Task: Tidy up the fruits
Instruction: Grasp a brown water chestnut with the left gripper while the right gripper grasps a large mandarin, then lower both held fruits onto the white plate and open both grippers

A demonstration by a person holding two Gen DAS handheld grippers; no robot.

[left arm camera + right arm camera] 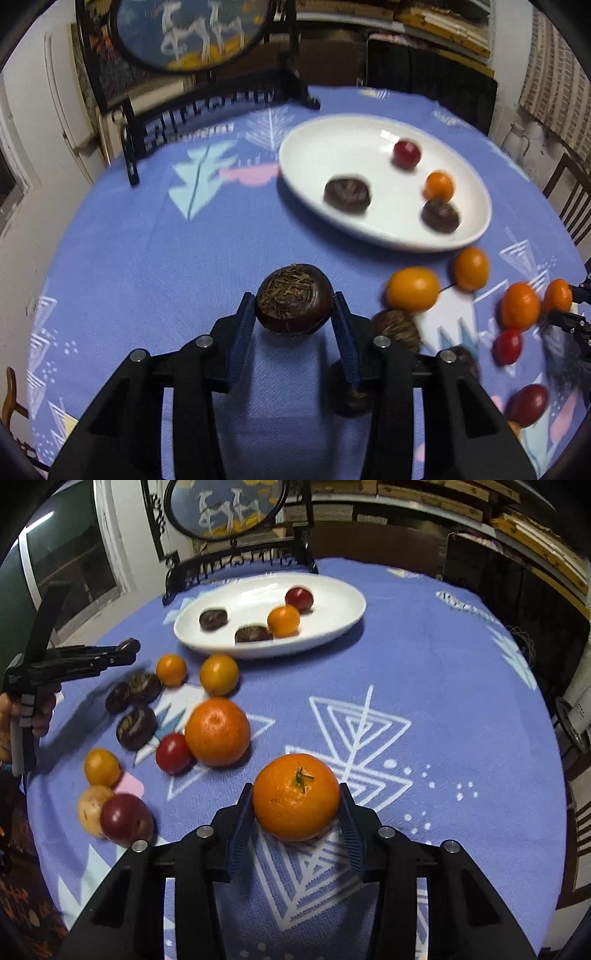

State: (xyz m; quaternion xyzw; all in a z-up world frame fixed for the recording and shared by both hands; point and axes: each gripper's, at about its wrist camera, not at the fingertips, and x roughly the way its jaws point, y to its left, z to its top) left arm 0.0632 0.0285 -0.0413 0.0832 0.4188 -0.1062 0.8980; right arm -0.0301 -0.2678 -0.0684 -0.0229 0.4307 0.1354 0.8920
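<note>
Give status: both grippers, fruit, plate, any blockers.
Left gripper shut on water chestnut. Right gripper shut on orange. White plate holds four pieces. Path to plate looks clear.

A periwinkle-blue tablecloth [424, 657] patterned with white triangles and pale tree shapes is seen beneath a white plate [332, 609], orange citrus fruits [218, 731], red fruits [173, 753] and dark brown water chestnuts [293, 298], while blue pads [240, 830] are borne on the black grippers.
</note>
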